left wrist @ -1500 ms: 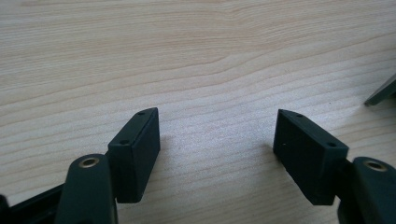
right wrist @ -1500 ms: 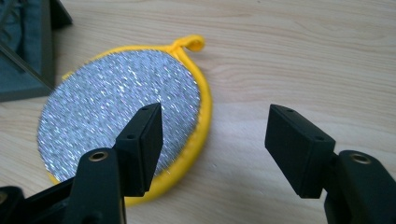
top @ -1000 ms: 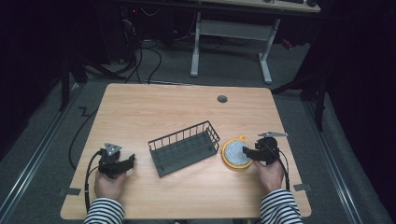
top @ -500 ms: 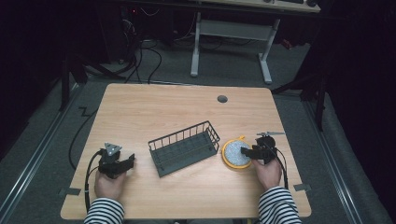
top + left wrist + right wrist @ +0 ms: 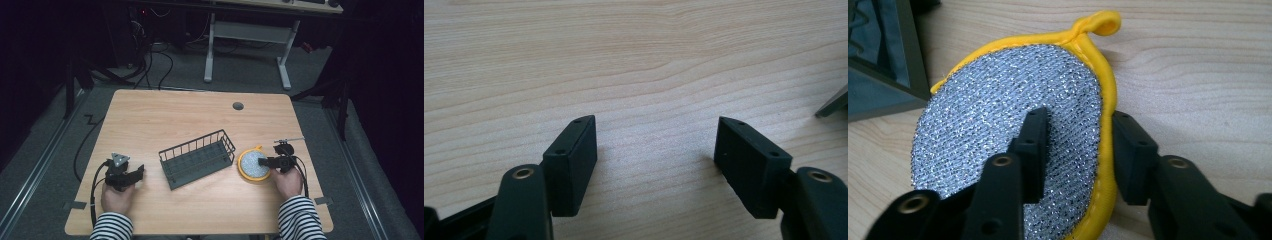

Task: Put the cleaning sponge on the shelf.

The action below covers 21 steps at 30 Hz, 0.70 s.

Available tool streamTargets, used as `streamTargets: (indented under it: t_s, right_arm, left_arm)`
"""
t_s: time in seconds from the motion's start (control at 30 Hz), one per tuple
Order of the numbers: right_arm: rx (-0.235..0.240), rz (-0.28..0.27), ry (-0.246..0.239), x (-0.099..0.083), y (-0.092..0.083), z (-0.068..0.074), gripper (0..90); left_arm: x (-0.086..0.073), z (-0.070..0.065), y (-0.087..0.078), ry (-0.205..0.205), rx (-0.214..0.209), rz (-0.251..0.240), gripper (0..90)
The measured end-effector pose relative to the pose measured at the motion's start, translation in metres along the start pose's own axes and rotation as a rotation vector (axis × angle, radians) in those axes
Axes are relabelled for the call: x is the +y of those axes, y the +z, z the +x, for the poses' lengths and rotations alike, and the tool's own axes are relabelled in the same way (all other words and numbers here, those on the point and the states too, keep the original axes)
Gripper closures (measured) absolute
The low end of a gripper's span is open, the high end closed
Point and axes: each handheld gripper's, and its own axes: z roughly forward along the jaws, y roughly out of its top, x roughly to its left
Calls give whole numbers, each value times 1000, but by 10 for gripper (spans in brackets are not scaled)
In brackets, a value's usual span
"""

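One soft thing sits between my right jaws: a round scouring pad [image 5: 1013, 145] with a glittery silver mesh face and a yellow cloth rim, lying flat on the tabletop [image 5: 165, 120] just right of the wire basket [image 5: 197, 159]. My right gripper [image 5: 1075, 150] straddles its near edge, one jaw over the mesh and the other outside the yellow border, with a visible gap on the outer side; I judge the jaws part-closed around the rim but not yet pinching it.

I expect the pad to be light and floppy, so it should fold or droop when lifted by one edge. The mesh looks rough enough to give good grip, and nothing about it seems fragile. The stitched yellow rim is the firmest place to take hold, and the small loop [image 5: 1098, 22] at the far side is another option, though it is thin and harder to catch.

My left gripper [image 5: 654, 165] rests low over bare wood, well apart from the basket, its jaws spread wide and holding nothing.

The tabletop is pale wood grain, smooth and flat, with a small round cable hole [image 5: 238, 106] near its far edge. Beyond it the room is dim: grey carpeted floor, cables trailing on it, and the white legs of another desk [image 5: 245, 50] farther back.
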Motion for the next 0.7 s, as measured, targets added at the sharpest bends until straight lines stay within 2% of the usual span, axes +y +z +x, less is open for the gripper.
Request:
streamTargets:
  t_s: [0.1, 0.5, 0.7]
  right_arm:
    - [-20, 18, -43, 4, -2, 5, 757]
    - [14, -18, -64, 3, -8, 7, 799]
    - [19, -77, -87, 6, -27, 8, 799]
  left_arm:
    - [0, 0, 0, -2, -2, -1, 340]
    - [0, 1, 0, -2, -3, 0, 339]
    - [0, 1, 0, -2, -3, 0, 339]
